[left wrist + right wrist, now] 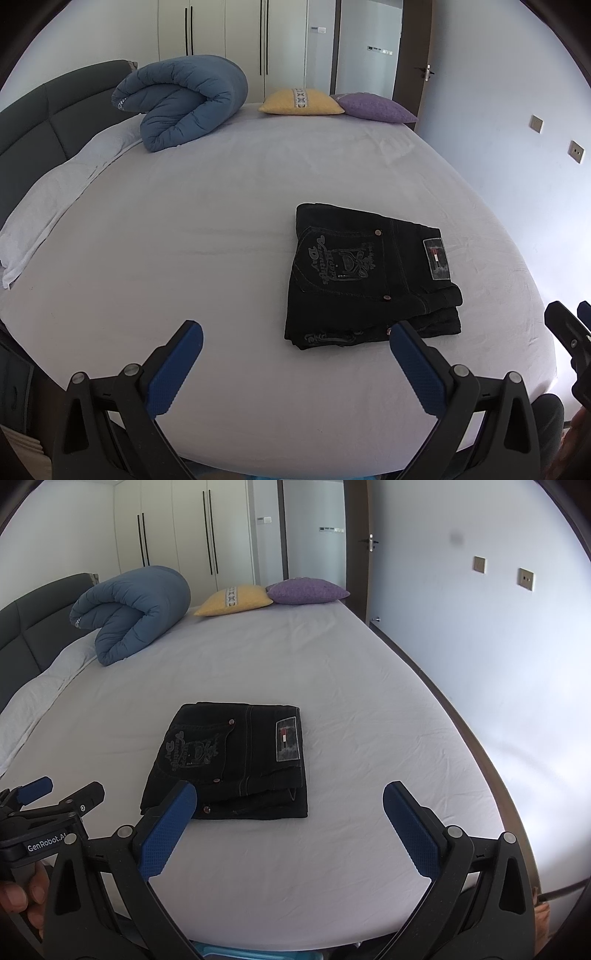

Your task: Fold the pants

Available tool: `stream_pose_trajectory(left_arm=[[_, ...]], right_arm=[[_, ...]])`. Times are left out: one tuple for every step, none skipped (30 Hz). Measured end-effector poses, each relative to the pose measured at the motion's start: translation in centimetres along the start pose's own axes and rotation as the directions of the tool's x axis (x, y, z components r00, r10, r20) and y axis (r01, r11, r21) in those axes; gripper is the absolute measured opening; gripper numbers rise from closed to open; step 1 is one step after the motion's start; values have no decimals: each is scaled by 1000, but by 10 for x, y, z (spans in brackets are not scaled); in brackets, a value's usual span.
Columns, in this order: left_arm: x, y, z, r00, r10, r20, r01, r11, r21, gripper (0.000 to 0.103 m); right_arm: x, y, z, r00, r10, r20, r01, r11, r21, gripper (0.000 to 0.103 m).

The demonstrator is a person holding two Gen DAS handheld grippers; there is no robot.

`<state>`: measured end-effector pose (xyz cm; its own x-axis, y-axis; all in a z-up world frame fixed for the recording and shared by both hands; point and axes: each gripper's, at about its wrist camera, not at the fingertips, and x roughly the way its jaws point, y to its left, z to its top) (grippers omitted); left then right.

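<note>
Black jeans (369, 273) lie folded into a compact stack on the white bed sheet (221, 240), back pocket and waist label up. They also show in the right wrist view (236, 760). My left gripper (295, 343) is open and empty, held above the bed's near edge, left of the jeans. My right gripper (290, 801) is open and empty, just in front of the jeans' near right corner. The right gripper also shows at the right edge of the left wrist view (570, 325). The left gripper shows at the left of the right wrist view (61, 794).
A rolled blue duvet (184, 99) lies at the far left by the dark headboard (48, 110). A yellow pillow (299, 101) and a purple pillow (376, 107) sit at the far edge. A white pillow (62, 188) lies on the left. A wall runs along the right.
</note>
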<state>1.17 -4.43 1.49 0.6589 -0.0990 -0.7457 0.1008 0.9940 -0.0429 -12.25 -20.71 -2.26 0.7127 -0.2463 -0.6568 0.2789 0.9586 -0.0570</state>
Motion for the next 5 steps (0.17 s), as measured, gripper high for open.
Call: stream_pose_trajectory(left_arm=[[0,1,0,1000,-1,1,1,1000,-5,103],[0,1,0,1000,5,4,-5,1000,-2,103],[-1,0,1,1000,6,8,-6,1000,4,103],[-2,0,1,1000,5,13,-5,1000,9,103],[-2,-1,1,1000,4,15,-4,1000,13,103]], right_arm=[[0,0,0,1000,0,0,0,1000,0,103],[0,0,0,1000,0,1,0,1000,0,103],[0,0,-1,1000,1,1,-1,1000,0,103],[0,-1,0,1000,0,0,0,1000,0,103],[0,-1,0,1000,0,0,0,1000,0,103]])
